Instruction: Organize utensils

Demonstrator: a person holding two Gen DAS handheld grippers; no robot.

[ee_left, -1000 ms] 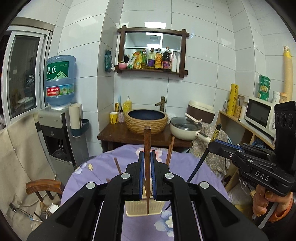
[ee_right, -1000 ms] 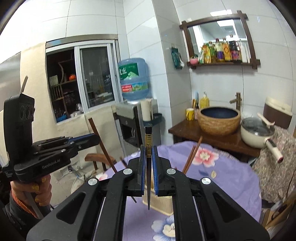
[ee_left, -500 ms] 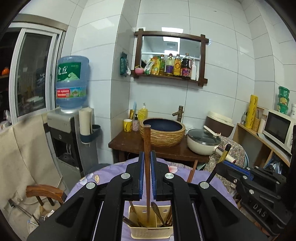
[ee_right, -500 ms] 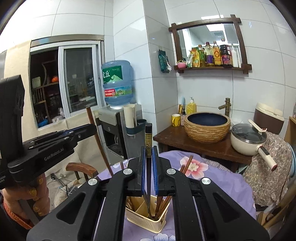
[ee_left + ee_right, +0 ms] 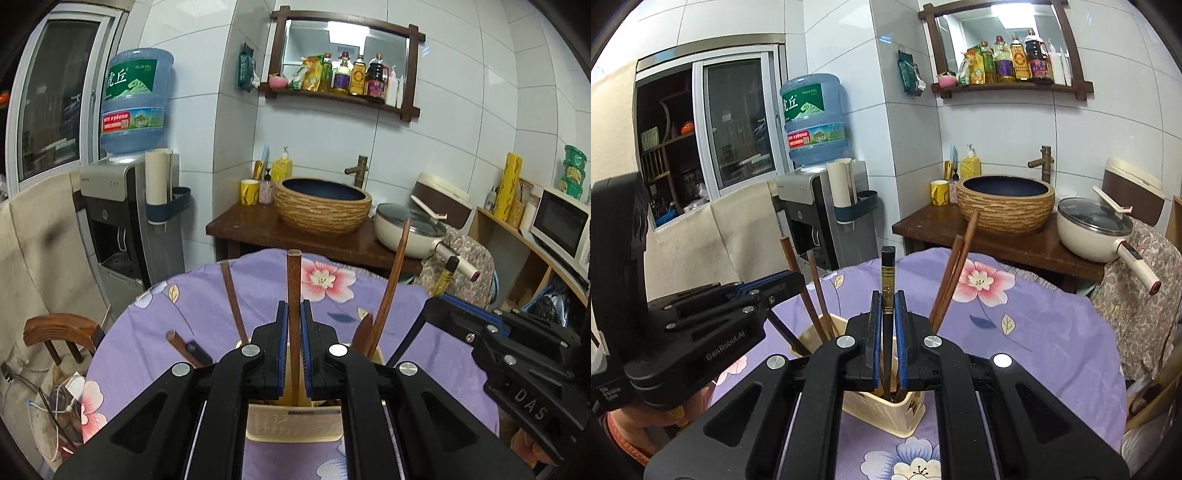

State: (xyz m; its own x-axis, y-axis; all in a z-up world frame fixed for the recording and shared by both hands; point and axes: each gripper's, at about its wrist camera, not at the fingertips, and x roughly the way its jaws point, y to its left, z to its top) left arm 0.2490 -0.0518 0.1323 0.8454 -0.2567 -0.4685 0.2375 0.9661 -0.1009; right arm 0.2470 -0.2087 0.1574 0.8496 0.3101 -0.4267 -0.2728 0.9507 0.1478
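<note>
Left gripper (image 5: 294,317): jaws closed on a brown wooden chopstick (image 5: 293,280). The stick stands upright, pinched between the blue pads, top end sticking up past the jaws, lower end running down into the cream utensil holder (image 5: 291,424) right below. Whether the tip touches the holder's bottom is hidden.

Right gripper (image 5: 887,317): jaws closed on a black chopstick (image 5: 887,269) with a gold band near its top. Same pose: upright between the pads, top end clear above the jaws, lower end inside the utensil holder (image 5: 886,413) at its near side.

The holder sits on the tabletop (image 5: 155,332), which has a purple flowered cloth, near edge of the table. Other brown chopsticks (image 5: 951,280) already stand in it, leaning outward: two to the far left, a pair to the far right in the right wrist view. In the left wrist view one leans right (image 5: 391,288) and one leans left (image 5: 231,299).

Each gripper shows in the other's camera: right one at the right edge of the left view (image 5: 436,306), left one at the left edge of the right view (image 5: 790,282). Both are just beside the holder, one on each side.

Far side: a sink bowl (image 5: 322,205) and a lidded pot (image 5: 410,227) on a dark wooden counter.
</note>
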